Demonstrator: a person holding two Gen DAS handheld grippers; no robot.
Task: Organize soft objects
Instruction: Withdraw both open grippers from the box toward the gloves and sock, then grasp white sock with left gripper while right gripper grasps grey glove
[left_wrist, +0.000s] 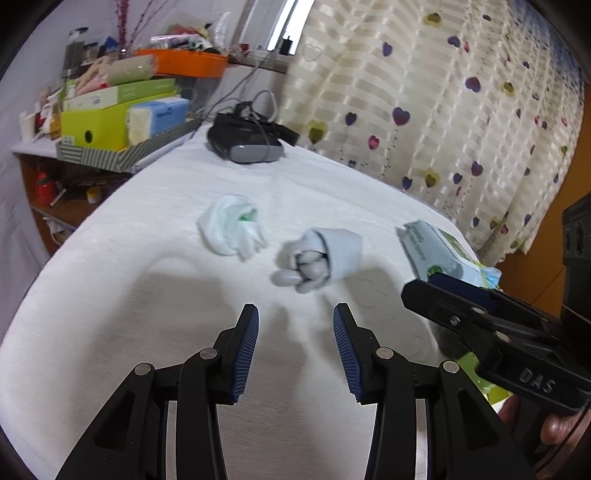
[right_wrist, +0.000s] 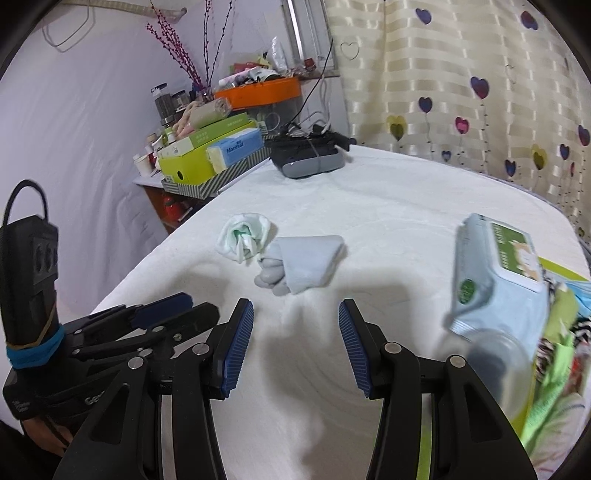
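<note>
Jaws of left gripper (left_wrist: 295, 354) and right gripper (right_wrist: 295, 349) spread, empty, above white table (left_wrist: 147, 295); grey sock bundle (left_wrist: 317, 256) straight ahead, lying crosswise, roughly equidistant from both.

Both wrist fisheyes sit low over the white cloth-covered tabletop (left_wrist: 110, 295), facing the heart-patterned curtain (left_wrist: 424, 92) — left view sits left of right; both share the two rolled sock bundles mid-distance.
</note>
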